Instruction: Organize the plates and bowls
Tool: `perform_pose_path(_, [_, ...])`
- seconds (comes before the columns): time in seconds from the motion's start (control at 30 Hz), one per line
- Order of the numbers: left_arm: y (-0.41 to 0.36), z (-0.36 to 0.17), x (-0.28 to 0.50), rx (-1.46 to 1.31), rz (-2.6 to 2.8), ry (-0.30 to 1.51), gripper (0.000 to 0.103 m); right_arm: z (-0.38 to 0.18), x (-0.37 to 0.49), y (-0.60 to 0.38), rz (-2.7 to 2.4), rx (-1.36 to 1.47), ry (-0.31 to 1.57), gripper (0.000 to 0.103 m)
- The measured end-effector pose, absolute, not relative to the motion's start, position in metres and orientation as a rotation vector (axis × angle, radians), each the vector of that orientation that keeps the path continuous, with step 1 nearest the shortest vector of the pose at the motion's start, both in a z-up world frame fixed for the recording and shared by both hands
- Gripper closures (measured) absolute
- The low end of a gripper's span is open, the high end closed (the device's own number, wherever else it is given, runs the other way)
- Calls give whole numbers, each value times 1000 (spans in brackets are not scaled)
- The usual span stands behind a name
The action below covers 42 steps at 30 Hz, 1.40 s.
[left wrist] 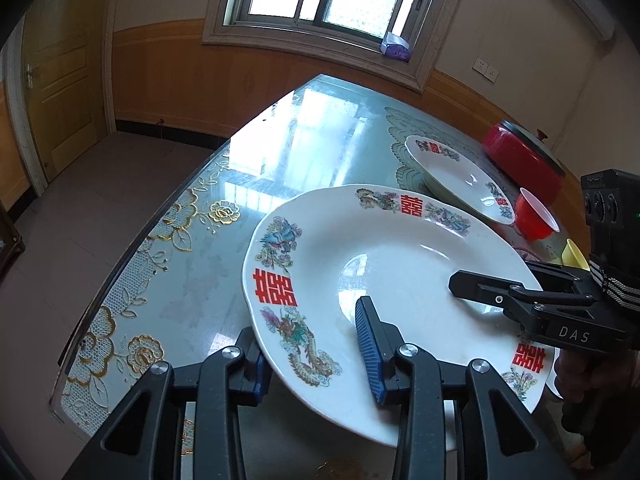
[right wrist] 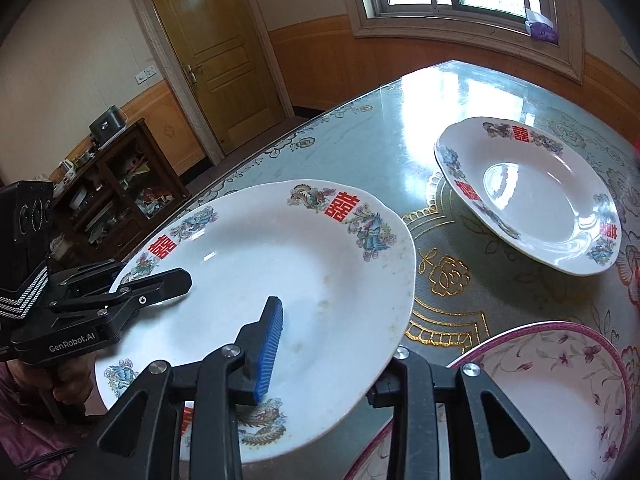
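A large white plate [left wrist: 400, 240] [right wrist: 280, 248] with red characters and dragon prints is held tilted over the table between both grippers. My left gripper [left wrist: 310, 332] is shut on its near rim, with the blue pad on top and the other finger underneath. My right gripper [right wrist: 334, 332] clamps the opposite rim the same way, one finger hidden below. Each gripper also shows in the other view: the right gripper [left wrist: 472, 284] and the left gripper [right wrist: 176, 280]. A second matching plate [left wrist: 460, 176] [right wrist: 528, 196] rests on the table farther back.
A pink-rimmed floral bowl [right wrist: 560, 392] sits under my right gripper. A red lidded pot [left wrist: 524, 156], a red cup [left wrist: 534, 216] and a yellow item [left wrist: 574, 256] stand at the right. The glass-topped table [left wrist: 200, 260] ends at the left; a dark cabinet [right wrist: 112, 200] stands beyond.
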<state>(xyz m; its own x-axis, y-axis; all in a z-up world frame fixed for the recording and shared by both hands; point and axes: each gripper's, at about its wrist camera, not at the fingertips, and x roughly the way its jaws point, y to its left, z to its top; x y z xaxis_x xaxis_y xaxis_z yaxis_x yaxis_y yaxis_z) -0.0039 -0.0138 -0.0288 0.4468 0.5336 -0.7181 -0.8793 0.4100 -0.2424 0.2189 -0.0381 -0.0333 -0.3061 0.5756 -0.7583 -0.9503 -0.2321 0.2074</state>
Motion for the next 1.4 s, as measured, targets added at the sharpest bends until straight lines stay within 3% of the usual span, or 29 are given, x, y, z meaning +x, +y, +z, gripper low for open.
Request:
perform_pose_path(0.3, [-27,1,17,-546,896,579,64,-6,239,-71,1706,-542,732,70])
perform_pose_path(0.63, [-53,11,97,-465,627,623,62,15,298,-148,1435,-430,738,70])
perform_pose_path(1.0, [-77,-11,169,-475,466,734,62,-6,348,-201,1235,-379,852,70])
perform_pose_path(1.4, [-78,-20,178,-440,518,789,61,-22,363,-201,1209,-410,883,69])
